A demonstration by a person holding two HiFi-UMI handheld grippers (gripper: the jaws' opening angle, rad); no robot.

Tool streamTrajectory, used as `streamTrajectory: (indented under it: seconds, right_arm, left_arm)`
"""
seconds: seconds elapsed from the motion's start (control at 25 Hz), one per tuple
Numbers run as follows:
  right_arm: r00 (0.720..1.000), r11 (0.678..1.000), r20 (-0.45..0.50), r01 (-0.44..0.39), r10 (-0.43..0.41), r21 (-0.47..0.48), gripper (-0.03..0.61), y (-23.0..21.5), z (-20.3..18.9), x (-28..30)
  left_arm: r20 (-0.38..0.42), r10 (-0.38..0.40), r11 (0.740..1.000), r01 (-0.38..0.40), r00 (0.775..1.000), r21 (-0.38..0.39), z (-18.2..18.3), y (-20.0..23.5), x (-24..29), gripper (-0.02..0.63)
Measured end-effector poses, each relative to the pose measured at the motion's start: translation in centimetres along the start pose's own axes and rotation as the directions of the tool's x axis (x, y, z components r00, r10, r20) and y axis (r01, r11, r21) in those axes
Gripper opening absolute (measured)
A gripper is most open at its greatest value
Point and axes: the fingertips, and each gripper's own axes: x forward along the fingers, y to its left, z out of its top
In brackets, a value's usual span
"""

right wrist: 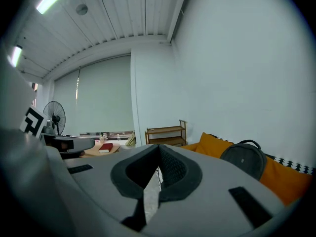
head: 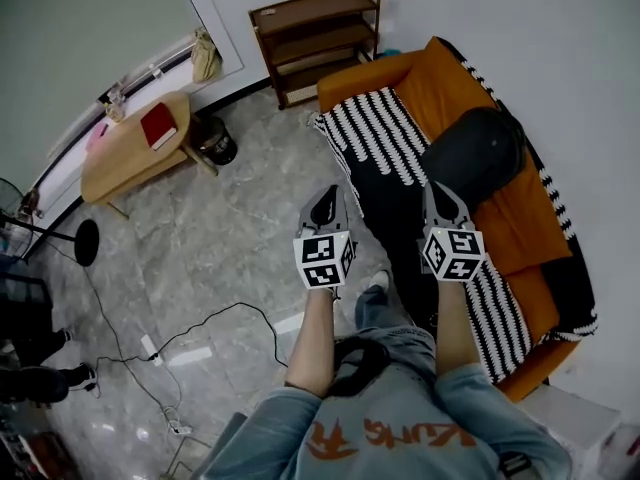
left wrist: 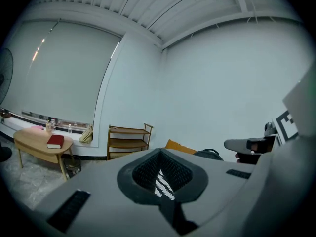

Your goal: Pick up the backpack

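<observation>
Two grippers, both empty & shut: your left gripper [head: 325, 200] and right gripper [head: 443, 193] each have their jaws pressed together w/ nothing between them, and both gripper views bear that out. You hold them side by side, tipped a little downward toward the orange sofa [head: 420, 78], prob. because that's where the target is and a bulky soft bag may want two tools.

The backpack [head: 472, 155] is dark and rounded. It sits on the sofa seat, leaning back against the orange backrest, which is likely what keeps it propped up. In the head view it lies just past your right gripper's tips, near but not touching, and well to the right of the left one. A black-and-white striped blanket [head: 375, 133] covers the seat beside it.

In the right gripper view the bag's top handle [right wrist: 249, 143] shows as a loop at its crown. That looks like the best grab point, since the body is too wide for the jaws. You're at the approach stage, so the jaws need to open before anything else.

The wooden shelf [head: 320, 33] and the table [head: 130, 153] w/ a red book [head: 158, 125] stand well apart from the bag, so they're no obstacle.
</observation>
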Motion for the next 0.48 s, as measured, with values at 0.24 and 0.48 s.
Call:
streamTrajectory:
  seconds: [0.24, 0.48]
  right_arm:
    - [1.0, 1.0, 0.002, 0.001, -0.001, 0.014, -0.002, -4.4, 1.3, 5.6]
    - [0.997, 0.995, 0.032, 0.067, -0.07, 0.079, -0.002, -12.4, 2.9, 8.5]
  left_arm:
    - [-0.025, 0.004, 1.0, -0.003, 1.0, 0.019, 1.0, -0.5, 7.1, 0.02]
    - [-0.026, -0.02, 0.999, 0.022, 0.999, 0.042, 2.6, -3.5, 13.8, 0.02]
